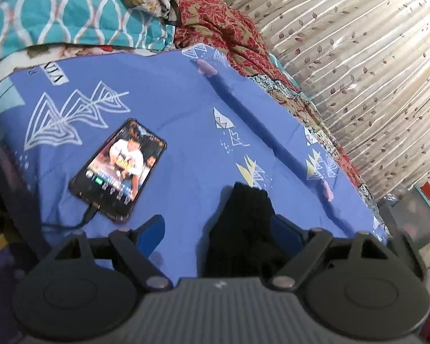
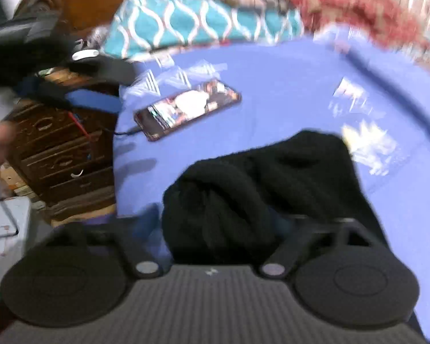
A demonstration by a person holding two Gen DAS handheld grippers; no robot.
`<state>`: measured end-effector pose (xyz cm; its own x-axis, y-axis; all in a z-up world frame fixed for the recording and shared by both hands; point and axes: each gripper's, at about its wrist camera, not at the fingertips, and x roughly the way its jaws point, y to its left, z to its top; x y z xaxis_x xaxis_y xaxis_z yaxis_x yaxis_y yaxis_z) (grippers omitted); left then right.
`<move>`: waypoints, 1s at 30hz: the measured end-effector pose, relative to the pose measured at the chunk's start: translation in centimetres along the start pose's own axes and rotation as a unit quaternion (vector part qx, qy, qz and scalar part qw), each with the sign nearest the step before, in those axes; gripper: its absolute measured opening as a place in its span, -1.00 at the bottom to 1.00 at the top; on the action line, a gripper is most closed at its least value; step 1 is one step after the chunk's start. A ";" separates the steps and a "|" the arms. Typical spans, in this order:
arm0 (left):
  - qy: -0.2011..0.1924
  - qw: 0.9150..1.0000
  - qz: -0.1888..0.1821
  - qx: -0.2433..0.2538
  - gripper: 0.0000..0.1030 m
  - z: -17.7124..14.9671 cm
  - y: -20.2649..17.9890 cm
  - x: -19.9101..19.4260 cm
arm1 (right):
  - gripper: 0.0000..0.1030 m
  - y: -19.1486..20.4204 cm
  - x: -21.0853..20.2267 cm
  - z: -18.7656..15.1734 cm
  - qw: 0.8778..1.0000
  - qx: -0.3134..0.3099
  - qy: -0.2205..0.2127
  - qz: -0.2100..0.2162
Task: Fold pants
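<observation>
The black pants (image 1: 243,218) lie bunched on the blue printed bedsheet (image 1: 172,100). My left gripper (image 1: 218,229) is open wide. The cloth rests between its blue fingers, against the right one, and the left finger stands apart over bare sheet. In the blurred right wrist view the pants (image 2: 301,172) form a thick bundle that fills the gap of my right gripper (image 2: 218,223). The cloth covers most of both fingers, which press in on it. The left gripper's blue fingers (image 2: 91,99) show at the upper left, beside the bed edge.
A lit phone (image 1: 120,169) with a cable plugged in lies on the sheet to the left of the pants. A teal quilt (image 1: 71,8) and a red patterned blanket (image 1: 220,28) are heaped at the far side. A curtain (image 1: 358,57) hangs on the right. Wooden drawers (image 2: 63,149) stand left of the bed.
</observation>
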<state>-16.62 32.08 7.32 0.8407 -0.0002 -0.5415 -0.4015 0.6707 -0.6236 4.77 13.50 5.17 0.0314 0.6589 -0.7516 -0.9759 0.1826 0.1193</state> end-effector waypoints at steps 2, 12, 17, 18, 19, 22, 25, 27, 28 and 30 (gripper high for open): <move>0.003 1.000 -0.011 -0.009 0.62 -0.4 0.6 -0.2 | -0.64 -2.7 -1.5 0.8 0.997 0.074 -0.009 0.020; 0.109 0.991 -0.064 -0.049 0.68 -3.4 0.2 8.7 | -0.65 -8.3 -9.7 0.1 0.957 0.210 -0.155 -0.127; 0.109 0.991 -0.061 -0.044 0.55 -3.3 -1.6 13.1 | -0.65 -6.2 -9.5 0.0 0.958 0.169 -0.162 -0.163; 0.100 0.993 -0.050 -0.034 0.29 -3.0 -2.0 13.6 | -0.65 -6.1 -10.0 -0.6 0.957 0.159 -0.165 -0.175; 0.099 0.994 -0.037 -0.027 -0.37 -2.8 -2.2 14.0 | -0.65 -5.6 -10.2 -0.5 0.955 0.145 -0.171 -0.194; 0.097 0.993 -0.040 -0.060 -0.66 -2.3 -1.2 13.6 | -0.65 -4.1 -10.9 0.1 0.934 0.085 -0.206 -0.280; 0.055 0.996 -0.050 -0.057 -0.67 -2.8 0.1 9.5 | -0.65 -2.3 -10.8 -0.4 0.916 0.031 -0.239 -0.320; 0.046 0.995 -0.058 -0.073 -0.67 -3.7 1.6 7.0 | -0.64 -1.1 -9.4 -1.0 0.917 -0.002 -0.239 -0.318; 0.049 0.993 -0.059 -0.084 -0.67 -4.3 2.5 6.1 | -0.64 -0.5 -8.4 -1.5 0.923 -0.020 -0.230 -0.309; 0.060 0.992 -0.050 -0.103 -0.67 -5.3 3.9 5.5 | -0.64 1.3 -5.6 -2.9 0.941 -0.070 -0.189 -0.272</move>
<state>-15.51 30.70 -1.06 0.8361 -0.1553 -0.5261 -0.3944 0.4965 -0.7733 2.68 7.99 7.65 0.5834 0.7130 -0.3889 -0.8112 0.4872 -0.3235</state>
